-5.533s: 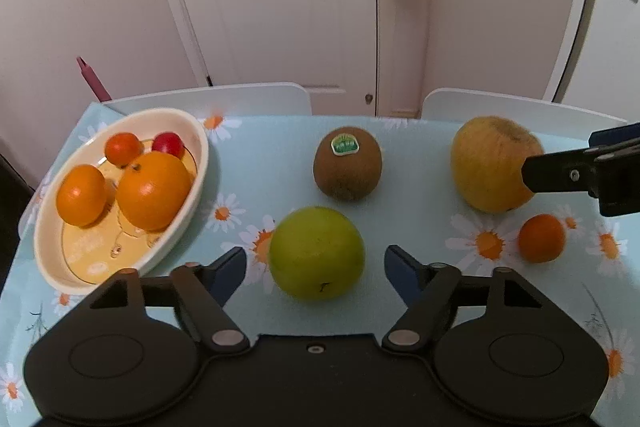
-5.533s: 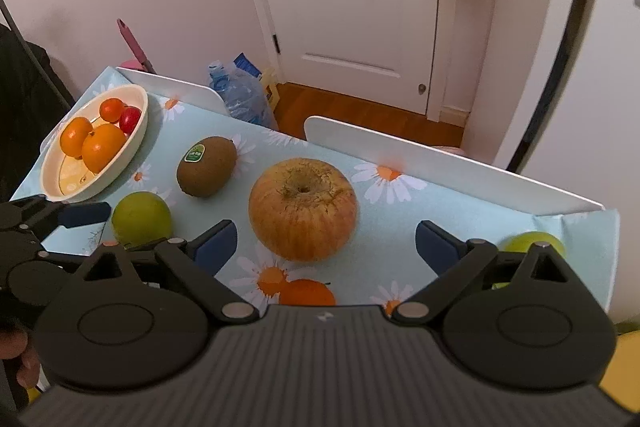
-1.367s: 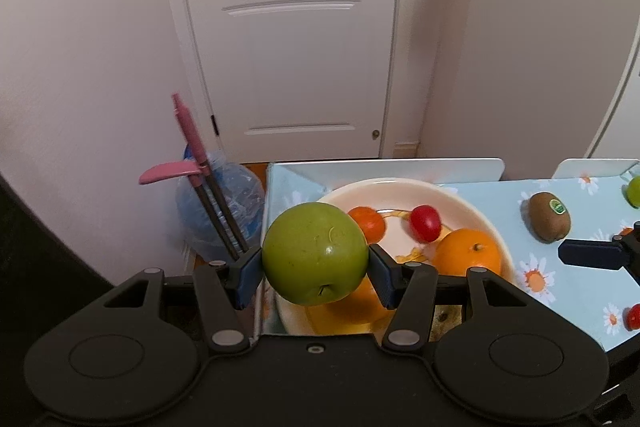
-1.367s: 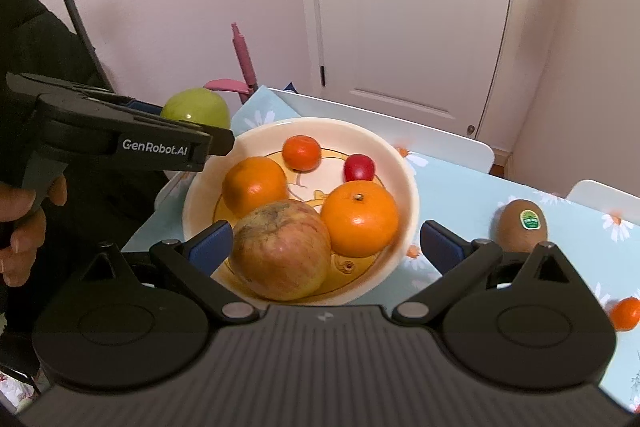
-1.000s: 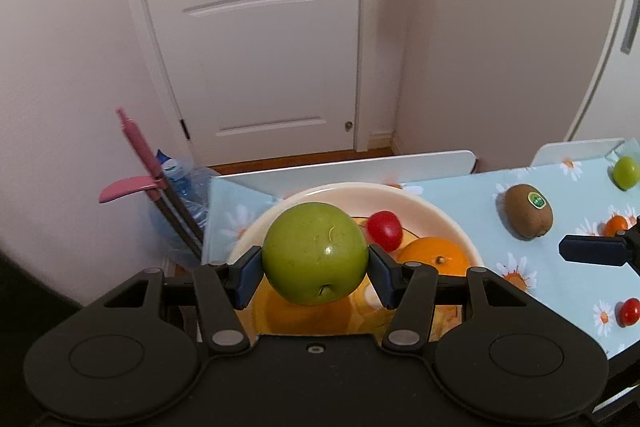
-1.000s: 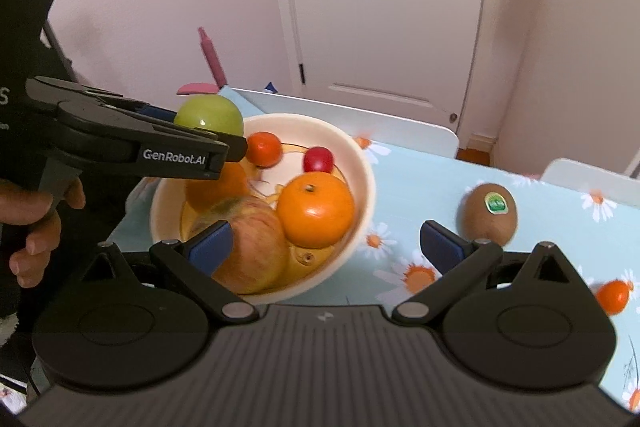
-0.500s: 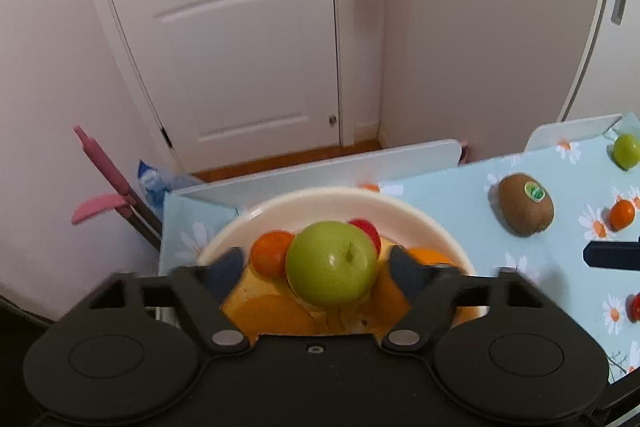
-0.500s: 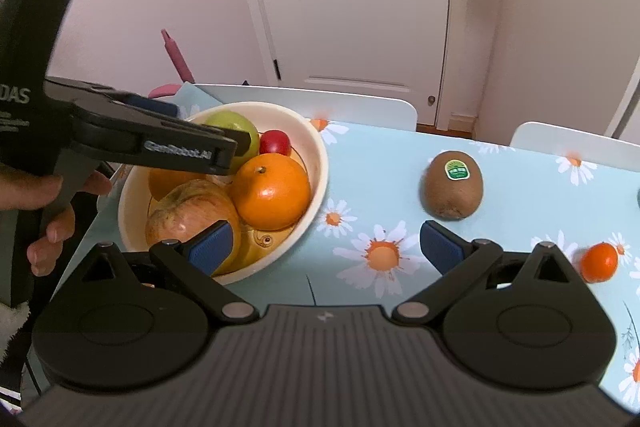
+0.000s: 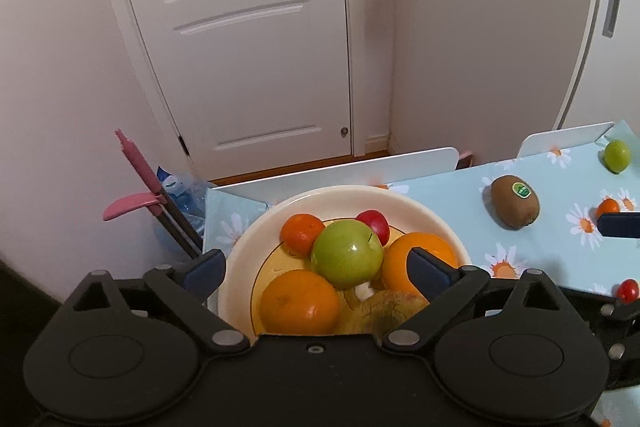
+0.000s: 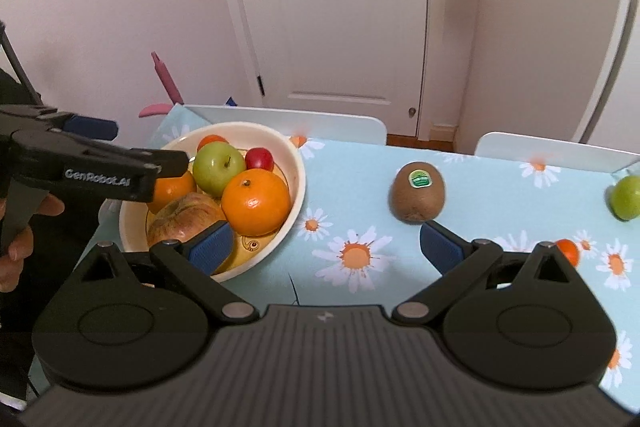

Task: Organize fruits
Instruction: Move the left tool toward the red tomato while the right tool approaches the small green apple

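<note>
my left gripper (image 9: 316, 269) hangs over the near side of the cream bowl (image 9: 240, 255) with its jaws spread wide and nothing between them. the green apple (image 9: 346, 253) sits in the bowl on top of the pile, touching the big orange (image 9: 416, 259) on its right, another orange (image 9: 298, 301) in front, a small tangerine (image 9: 302, 233) and a red cherry tomato (image 9: 374, 221) behind. a russet apple (image 10: 186, 217) lies at the bowl's near edge. my right gripper (image 10: 326, 247) is also released, holding nothing, above the daisy tablecloth (image 10: 360, 187) between the bowl and the kiwi (image 10: 418, 191). out on the cloth lie a small green fruit (image 10: 626, 197) and a little tangerine (image 10: 568, 251).
</note>
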Demonstrator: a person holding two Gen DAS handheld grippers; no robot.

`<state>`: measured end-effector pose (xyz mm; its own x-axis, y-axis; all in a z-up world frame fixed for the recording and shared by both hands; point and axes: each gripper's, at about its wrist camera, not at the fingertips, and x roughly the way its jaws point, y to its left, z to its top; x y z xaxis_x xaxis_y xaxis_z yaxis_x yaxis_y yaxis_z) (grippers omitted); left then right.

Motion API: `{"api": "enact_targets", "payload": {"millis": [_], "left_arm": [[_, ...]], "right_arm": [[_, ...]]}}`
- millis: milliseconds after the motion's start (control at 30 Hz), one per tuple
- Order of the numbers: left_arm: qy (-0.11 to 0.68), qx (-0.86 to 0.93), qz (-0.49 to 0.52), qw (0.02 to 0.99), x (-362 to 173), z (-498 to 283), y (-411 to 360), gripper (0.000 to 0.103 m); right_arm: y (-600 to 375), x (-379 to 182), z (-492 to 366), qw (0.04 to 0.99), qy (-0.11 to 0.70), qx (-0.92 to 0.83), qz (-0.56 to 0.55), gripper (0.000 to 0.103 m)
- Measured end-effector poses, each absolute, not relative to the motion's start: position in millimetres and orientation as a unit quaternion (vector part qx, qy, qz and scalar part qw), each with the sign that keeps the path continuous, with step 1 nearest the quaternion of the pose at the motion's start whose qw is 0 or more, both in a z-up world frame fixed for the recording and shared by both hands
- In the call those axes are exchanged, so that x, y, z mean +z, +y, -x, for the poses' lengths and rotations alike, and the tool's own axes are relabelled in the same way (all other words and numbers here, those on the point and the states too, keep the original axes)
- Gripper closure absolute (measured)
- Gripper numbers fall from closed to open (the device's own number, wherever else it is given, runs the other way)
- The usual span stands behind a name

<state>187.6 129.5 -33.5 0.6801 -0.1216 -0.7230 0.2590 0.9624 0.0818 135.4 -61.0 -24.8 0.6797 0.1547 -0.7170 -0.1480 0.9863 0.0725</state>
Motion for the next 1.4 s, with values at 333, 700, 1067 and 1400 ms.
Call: {"api": "enact_targets", "payload": {"millis": [333, 700, 1067, 1400], "left_arm": [[0.369, -0.114, -0.077, 0.919, -12.1, -156.4, 122.4, 0.002], [0.356, -0.112, -0.057, 0.926, 9.7, -109.7, 70.3, 0.002], [0.369, -0.127, -0.047, 0.919, -3.3, -80.2, -23.8, 0.003], [0.393, -0.145, -0.053, 0.906, -39.2, -71.7, -109.2, 0.006]], "right_arm": [[-97.1, -3.6, -105.1, 0.923, 0.383, 0.043, -0.024, 0.000], [-185.7, 10.6, -78.0, 0.925, 0.378, 0.042, -0.011, 0.000], [-282.7, 3.1, -74.2, 0.925, 0.377, 0.051, 0.009, 0.000], [-347.0, -18.3, -104.3, 0.925, 0.372, 0.074, 0.026, 0.000]]}}
